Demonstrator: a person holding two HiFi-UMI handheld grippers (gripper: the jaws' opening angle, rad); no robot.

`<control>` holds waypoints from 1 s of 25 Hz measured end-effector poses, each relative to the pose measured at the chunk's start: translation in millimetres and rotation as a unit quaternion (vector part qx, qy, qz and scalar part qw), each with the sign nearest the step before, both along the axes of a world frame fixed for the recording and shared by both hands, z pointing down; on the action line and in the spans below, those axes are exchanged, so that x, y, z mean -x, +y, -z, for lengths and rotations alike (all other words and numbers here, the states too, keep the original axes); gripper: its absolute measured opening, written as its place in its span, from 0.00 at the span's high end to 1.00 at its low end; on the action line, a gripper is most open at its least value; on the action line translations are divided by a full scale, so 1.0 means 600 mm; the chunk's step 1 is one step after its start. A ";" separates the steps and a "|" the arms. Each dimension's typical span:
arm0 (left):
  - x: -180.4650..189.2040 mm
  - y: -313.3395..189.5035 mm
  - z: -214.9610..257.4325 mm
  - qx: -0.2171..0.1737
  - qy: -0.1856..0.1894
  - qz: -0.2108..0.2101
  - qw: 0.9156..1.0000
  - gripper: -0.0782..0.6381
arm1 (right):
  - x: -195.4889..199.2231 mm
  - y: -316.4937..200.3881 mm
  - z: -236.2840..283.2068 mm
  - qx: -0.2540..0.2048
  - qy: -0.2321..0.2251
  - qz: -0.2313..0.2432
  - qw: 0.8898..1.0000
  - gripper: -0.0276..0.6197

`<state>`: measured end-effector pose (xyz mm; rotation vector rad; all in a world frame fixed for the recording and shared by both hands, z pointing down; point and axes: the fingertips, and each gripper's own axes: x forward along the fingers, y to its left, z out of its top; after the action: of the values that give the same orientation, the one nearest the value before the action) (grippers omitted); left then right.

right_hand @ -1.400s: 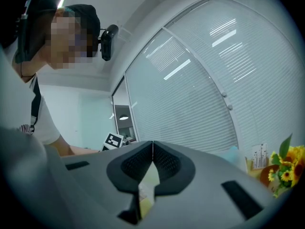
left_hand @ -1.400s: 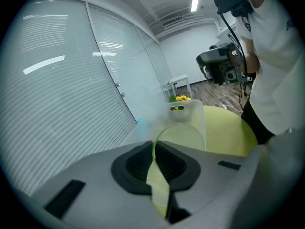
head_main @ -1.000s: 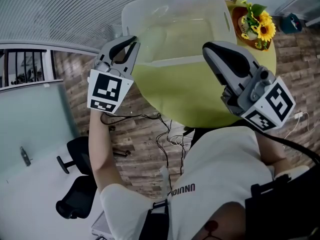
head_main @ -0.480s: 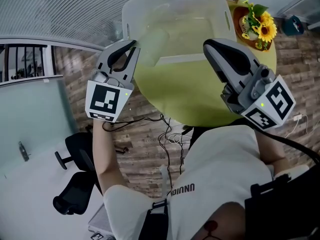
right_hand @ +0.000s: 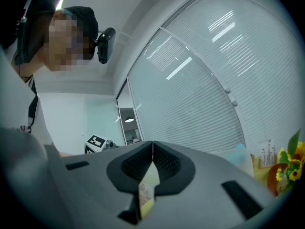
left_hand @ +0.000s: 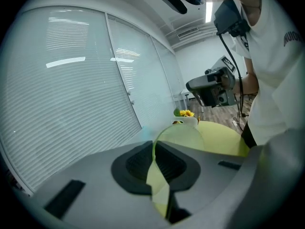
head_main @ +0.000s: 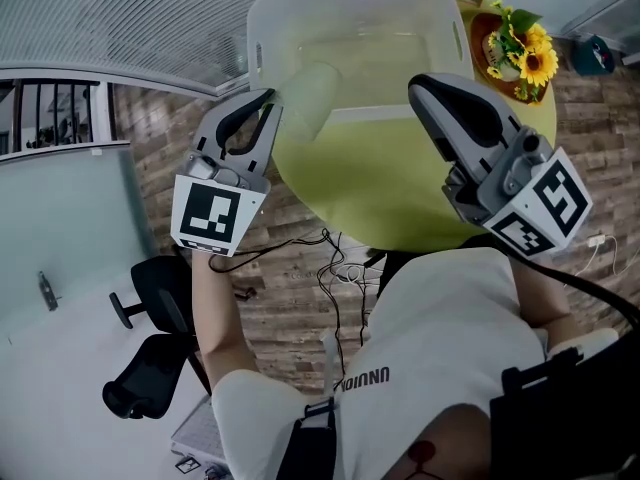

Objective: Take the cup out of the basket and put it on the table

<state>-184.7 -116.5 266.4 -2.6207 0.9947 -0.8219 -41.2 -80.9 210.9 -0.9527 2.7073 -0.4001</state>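
Both my left gripper [head_main: 266, 98] and my right gripper [head_main: 417, 85] have their jaws pressed together on nothing, at the near side of the basket [head_main: 340, 6]. A pale shape, seemingly the cup [head_main: 305, 93], lies in the basket's near-left corner. My shirt's lettering [head_main: 365, 378] is upside down and unclear.

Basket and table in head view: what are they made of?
Basket: translucent whitish plastic, probably moulded. The yellow-green tabletop shows through its walls, and a handle slot is cut near the rim.
Table: smooth, uniform yellow-green top with a soft sheen, likely laminate or painted board. The look leaves that open.
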 end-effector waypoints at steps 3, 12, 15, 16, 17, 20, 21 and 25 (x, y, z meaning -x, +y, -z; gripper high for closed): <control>-0.001 0.011 0.001 0.002 0.002 -0.001 1.000 0.85 | 0.000 0.000 0.001 0.001 -0.002 0.002 1.000 0.93; -0.010 0.033 0.018 -0.003 0.033 0.004 0.999 0.85 | 0.001 0.002 0.001 0.002 -0.001 0.009 1.000 0.93; -0.011 0.036 0.016 -0.002 0.039 0.008 0.999 0.85 | 0.002 0.002 -0.001 0.001 0.001 0.011 1.000 0.93; -0.011 0.036 0.015 -0.002 0.040 0.009 0.999 0.85 | 0.002 0.003 -0.001 0.000 0.002 0.012 1.000 0.93; -0.012 0.037 0.015 -0.002 0.042 0.010 0.999 0.85 | 0.002 0.003 -0.002 -0.001 0.003 0.013 1.000 0.93; -0.013 0.037 0.014 -0.002 0.044 0.011 0.999 0.85 | 0.003 0.003 -0.004 -0.002 0.006 0.015 1.000 0.93; -0.014 0.037 0.014 -0.003 0.044 0.010 0.999 0.85 | 0.003 0.004 -0.004 -0.003 0.008 0.014 1.000 0.93; -0.017 0.037 0.017 -0.005 0.045 0.007 0.999 0.85 | 0.003 0.004 -0.005 -0.008 0.021 0.009 1.000 0.93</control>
<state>-174.6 -94.4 256.4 -2.6652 1.0390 -0.7060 -42.9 -78.7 214.2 -0.9441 2.7545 -0.3663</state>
